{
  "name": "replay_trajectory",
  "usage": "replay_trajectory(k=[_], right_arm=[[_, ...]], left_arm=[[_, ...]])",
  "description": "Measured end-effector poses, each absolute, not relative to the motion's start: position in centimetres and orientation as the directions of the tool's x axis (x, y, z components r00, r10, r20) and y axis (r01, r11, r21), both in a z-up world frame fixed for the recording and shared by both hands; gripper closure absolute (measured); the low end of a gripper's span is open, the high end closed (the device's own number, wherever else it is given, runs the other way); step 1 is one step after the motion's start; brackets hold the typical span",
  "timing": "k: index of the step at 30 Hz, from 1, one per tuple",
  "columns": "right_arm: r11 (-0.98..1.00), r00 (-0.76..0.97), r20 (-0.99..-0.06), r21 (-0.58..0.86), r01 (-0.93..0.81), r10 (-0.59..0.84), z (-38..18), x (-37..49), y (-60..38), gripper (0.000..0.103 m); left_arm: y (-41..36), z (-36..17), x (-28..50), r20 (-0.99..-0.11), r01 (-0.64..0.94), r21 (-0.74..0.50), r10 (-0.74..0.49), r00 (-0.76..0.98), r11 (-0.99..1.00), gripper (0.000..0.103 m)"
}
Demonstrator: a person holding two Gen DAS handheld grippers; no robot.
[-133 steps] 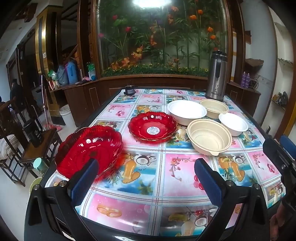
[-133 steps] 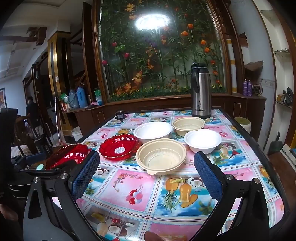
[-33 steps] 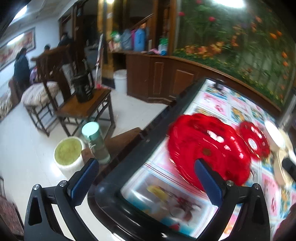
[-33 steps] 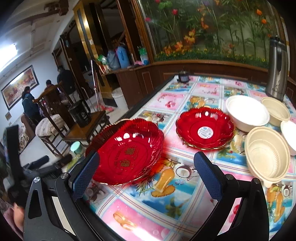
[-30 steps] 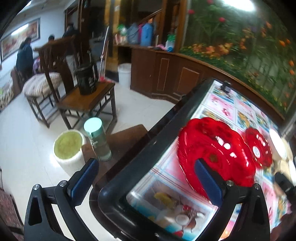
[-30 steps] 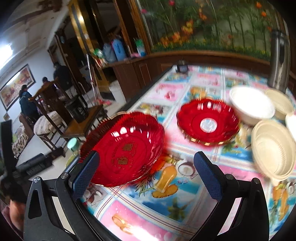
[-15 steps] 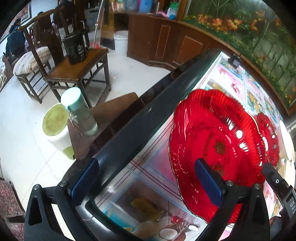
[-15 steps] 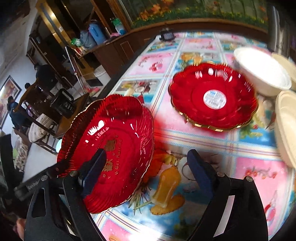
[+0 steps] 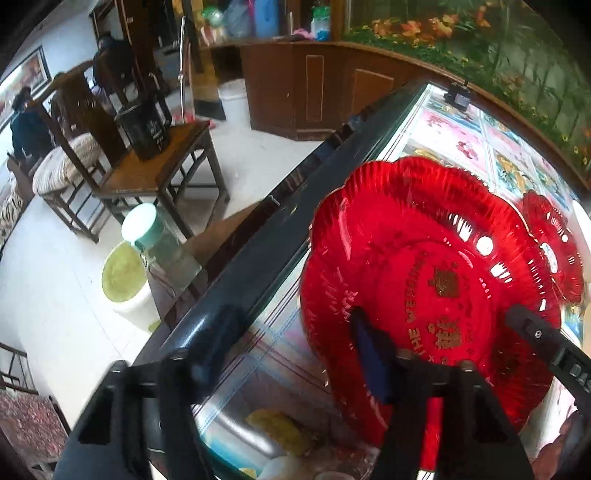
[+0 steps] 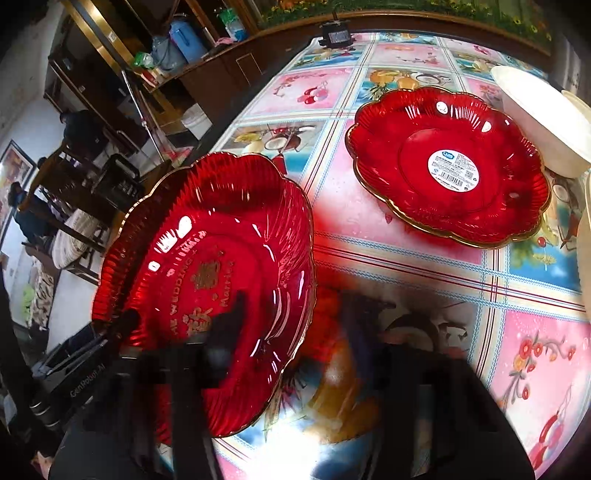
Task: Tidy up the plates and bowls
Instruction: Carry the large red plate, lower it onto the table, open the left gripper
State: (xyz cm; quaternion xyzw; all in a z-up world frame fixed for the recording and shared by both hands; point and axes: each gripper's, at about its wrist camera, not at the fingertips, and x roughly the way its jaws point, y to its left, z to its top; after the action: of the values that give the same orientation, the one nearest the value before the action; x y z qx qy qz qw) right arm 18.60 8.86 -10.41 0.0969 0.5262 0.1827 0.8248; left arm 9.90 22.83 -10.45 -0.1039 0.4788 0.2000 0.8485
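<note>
A large red plate with gold lettering sits at the table's near left corner, also in the right wrist view. My left gripper straddles its left rim, one finger over the plate and one outside by the table edge; its jaws are closing, with a gap still showing. My right gripper, blurred, straddles the plate's near right rim and is closing too. A smaller red plate with a white label lies further back. A white bowl stands behind it.
The table has a dark raised rim and a fruit-print cloth. Below its left edge stand a green-lidded jar, a round tub and a wooden chair. People sit far left. A small black object lies at the table's far end.
Both grippers have come down and closer onto the large red plate. Their jaws have narrowed from wide open to straddling opposite sides of its rim.
</note>
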Motion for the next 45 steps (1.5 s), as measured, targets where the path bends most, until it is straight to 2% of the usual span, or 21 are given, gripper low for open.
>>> replay_trajectory(k=[1,2,4,6,17,29,39,45], right_arm=[[0.916,0.376,-0.836,0.348,-0.199,0.399,-10.5,18.7,9.0,0.089],[0.911,0.371,-0.832,0.361,-0.202,0.412,-10.7,18.7,9.0,0.091],[0.911,0.386,-0.826,0.359,-0.203,0.411,-10.7,18.6,8.9,0.091],[0.915,0.400,-0.824,0.344,-0.212,0.402,-10.6,18.4,9.1,0.091],[0.919,0.440,-0.807,0.330,-0.218,0.394,-10.2,17.5,8.1,0.091],[0.911,0.500,-0.762,0.348,-0.220,0.412,-7.6,13.0,3.4,0.091],[0.915,0.499,-0.770,0.372,-0.156,0.398,-8.4,9.4,-1.8,0.091],[0.914,0.464,-0.791,0.384,-0.131,0.399,-10.0,9.2,-2.7,0.091]], left_arm=[[22.8,-10.4,10.0,-0.854,-0.426,-0.006,0.217,0.473,0.905,0.066],[22.6,-10.6,10.1,-0.855,-0.409,-0.031,0.188,0.483,0.912,0.074],[22.0,-10.8,10.4,-0.854,-0.389,-0.019,0.187,0.485,0.921,0.078],[21.4,-10.8,10.4,-0.840,-0.384,0.033,0.234,0.489,0.923,0.078],[19.9,-10.0,9.6,-0.838,-0.349,0.046,0.226,0.497,0.936,0.079],[15.2,-7.1,5.8,-0.793,-0.277,0.064,0.217,0.569,0.959,0.079],[10.9,-8.1,4.0,-0.811,-0.201,0.068,0.171,0.560,0.977,0.078],[10.9,-9.7,3.8,-0.834,-0.212,0.061,0.167,0.526,0.975,0.078]])
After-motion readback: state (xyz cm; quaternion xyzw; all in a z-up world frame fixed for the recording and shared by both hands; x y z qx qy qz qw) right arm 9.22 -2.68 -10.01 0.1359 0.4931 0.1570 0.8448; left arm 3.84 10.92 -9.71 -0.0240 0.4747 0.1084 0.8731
